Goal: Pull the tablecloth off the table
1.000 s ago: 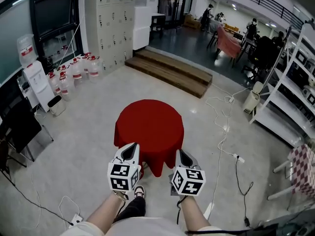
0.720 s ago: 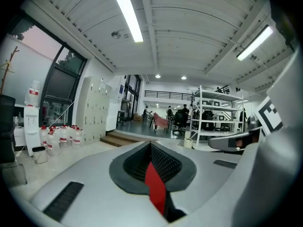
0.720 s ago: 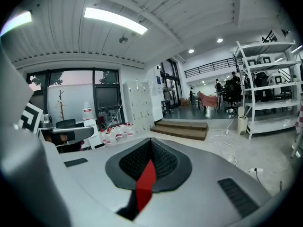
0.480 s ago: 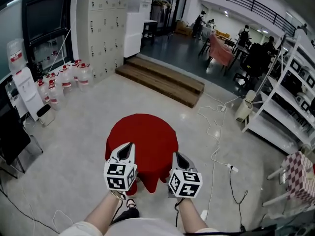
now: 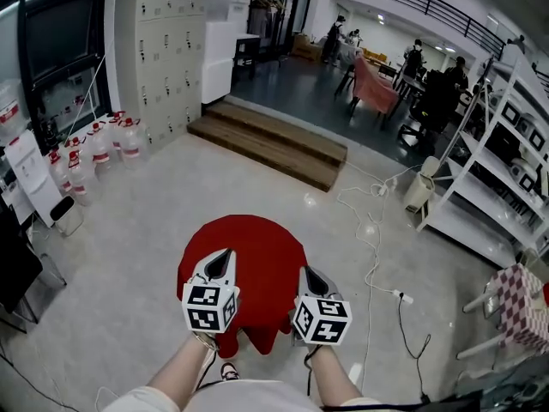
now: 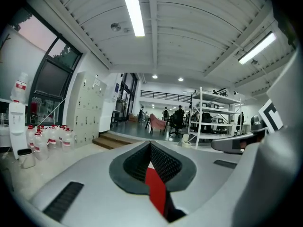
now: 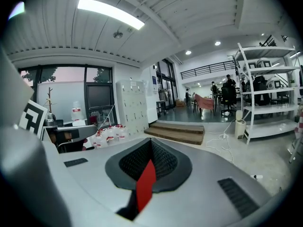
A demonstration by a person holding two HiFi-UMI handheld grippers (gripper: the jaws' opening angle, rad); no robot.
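Observation:
The red tablecloth (image 5: 249,251) lies as a round shape on the floor side ahead of me, and the table under it is hidden. Its near hem hangs in folds (image 5: 230,342) between my arms. My left gripper (image 5: 226,254) is shut on the cloth's near left edge. In the left gripper view a red strip (image 6: 155,190) is pinched between the dark pads (image 6: 163,162). My right gripper (image 5: 306,273) is shut on the near right edge, and a red strip (image 7: 146,183) shows between its pads (image 7: 163,160).
Wooden steps (image 5: 270,140) cross the floor beyond the cloth. Several water bottles (image 5: 94,148) and grey lockers (image 5: 159,50) stand at the left. White cables (image 5: 377,247) trail to the right, near white shelving (image 5: 493,170) and a checked cloth (image 5: 523,303).
Both grippers have stayed shut on the cloth while moving with it. The red cloth now sits lower in the head view, closer to the grippers, with its near hem more bunched.

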